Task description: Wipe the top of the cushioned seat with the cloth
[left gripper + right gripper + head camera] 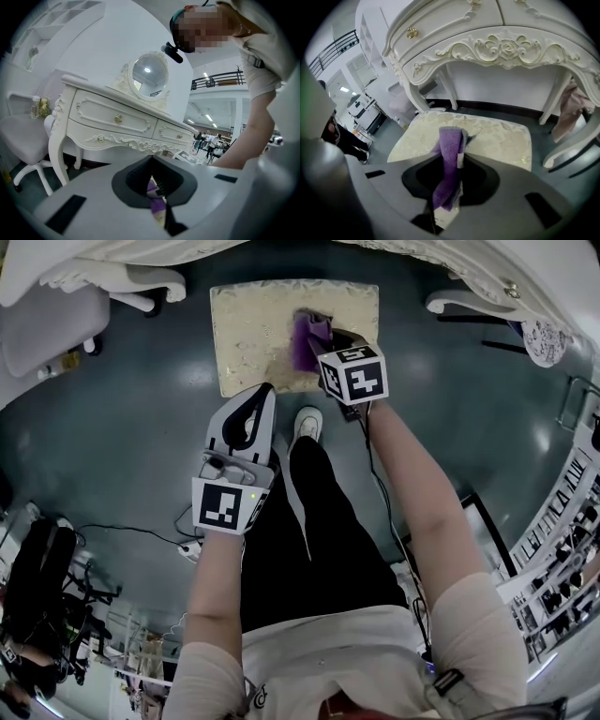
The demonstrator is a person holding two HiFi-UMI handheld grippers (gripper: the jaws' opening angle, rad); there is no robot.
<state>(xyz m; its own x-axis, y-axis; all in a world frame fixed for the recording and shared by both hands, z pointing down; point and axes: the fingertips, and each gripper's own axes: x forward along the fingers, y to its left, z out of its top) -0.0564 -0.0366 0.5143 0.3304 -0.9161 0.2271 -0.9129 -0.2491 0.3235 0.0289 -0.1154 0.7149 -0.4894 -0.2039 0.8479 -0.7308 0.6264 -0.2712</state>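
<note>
The cushioned seat [253, 334] is a cream, patterned square on the floor ahead of me, also filling the middle of the right gripper view as a pale pad [497, 136]. A purple cloth [307, 341] is folded between the jaws of my right gripper [319, 329], which is shut on it over the seat's right half. In the right gripper view the cloth [449, 159] sticks up past the jaw tips and hangs below them. My left gripper [265, 390] hovers at the seat's front edge, jaws together, holding nothing.
A white carved dressing table [497, 42] stands right behind the seat, with a round mirror [149, 75] on top. A white chair [47, 324] is at the left. My shoe [307, 421] rests beside the seat's front edge. Cables [141, 531] lie on the floor.
</note>
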